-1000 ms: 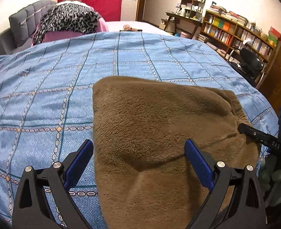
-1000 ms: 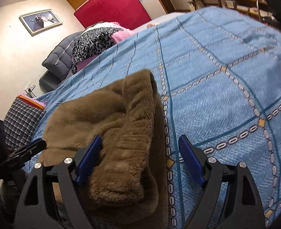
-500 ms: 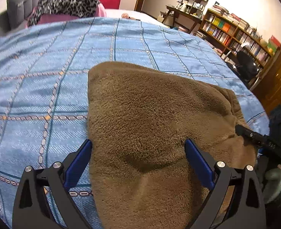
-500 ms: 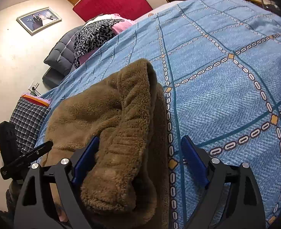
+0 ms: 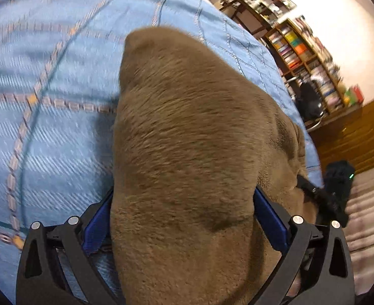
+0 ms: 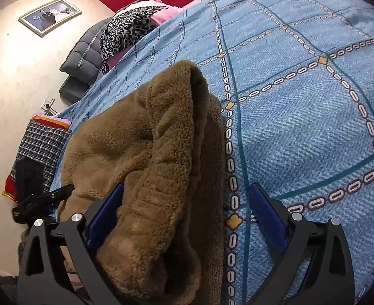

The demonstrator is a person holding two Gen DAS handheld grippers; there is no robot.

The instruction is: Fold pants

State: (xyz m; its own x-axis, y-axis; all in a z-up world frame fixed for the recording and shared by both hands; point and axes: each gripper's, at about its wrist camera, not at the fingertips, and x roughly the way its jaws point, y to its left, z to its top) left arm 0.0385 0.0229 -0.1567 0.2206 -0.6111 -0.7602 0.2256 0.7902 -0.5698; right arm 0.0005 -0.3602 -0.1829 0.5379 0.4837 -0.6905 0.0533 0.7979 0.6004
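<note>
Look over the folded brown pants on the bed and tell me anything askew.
The brown pants are not flat: the elastic waistband stands rumpled in a ridge near the blue bedspread's edge. The right tool, opening, straddles it.

Bedroom, bedspread (image 6: 301,127), bookshelves (image 5: 301,48) (likely home)

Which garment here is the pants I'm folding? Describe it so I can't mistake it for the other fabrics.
Start from the blue bedspread with its chain-pattern grid. At its near edge, right in front of both tools, lies a thick bundle: the pants. They are plain brown fleece, fuzzy with a ribbed waistband, unlike the leopard-print cloth by the headboard and the checked cloth off the bed's side.
</note>
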